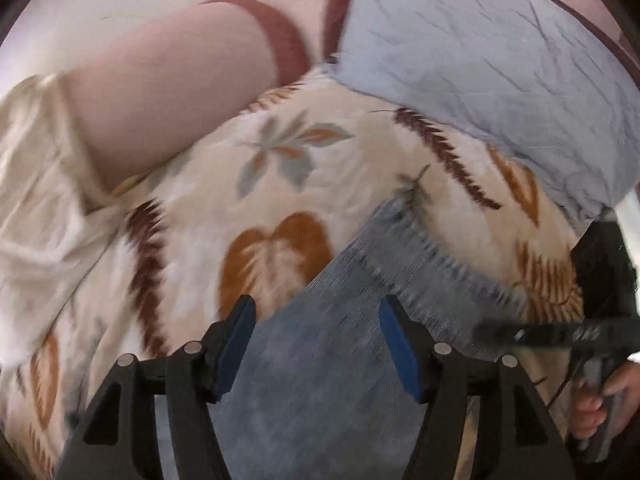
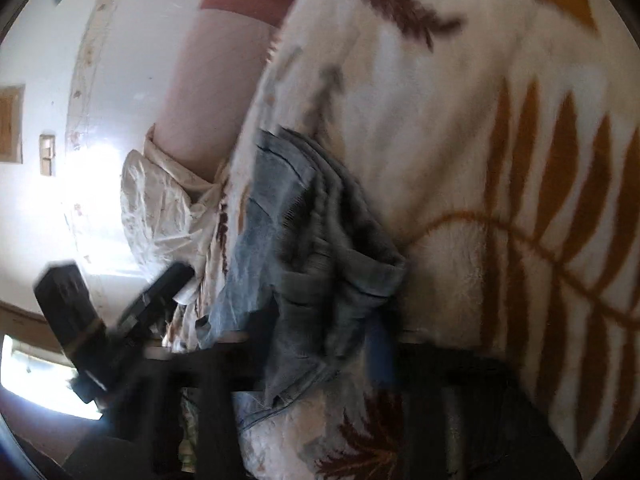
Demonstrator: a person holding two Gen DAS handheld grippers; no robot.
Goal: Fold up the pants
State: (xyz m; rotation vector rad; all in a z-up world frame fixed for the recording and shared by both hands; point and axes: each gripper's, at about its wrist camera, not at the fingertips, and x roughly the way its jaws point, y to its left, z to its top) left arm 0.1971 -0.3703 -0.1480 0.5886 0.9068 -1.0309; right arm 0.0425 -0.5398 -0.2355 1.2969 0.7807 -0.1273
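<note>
We see one pair of denim pants (image 2: 312, 248) bunched on the leaf-print blanket (image 1: 280, 168), running from centre toward 6 o'clock in the right view. Right gripper (image 2: 320, 356) clenched on denim; left gripper (image 1: 318, 344) released above the leg (image 1: 320, 400). Risk: a bunched grab drags layers crooked. Two grippers, one grey pillow (image 1: 500, 80)

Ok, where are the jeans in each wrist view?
Left wrist: the jeans fill the lower centre, lying between and beyond the open left gripper.
Right wrist: bunched at centre, with the right gripper shut on them.
Shared landmark: the leaf-print blanket under them.
</note>
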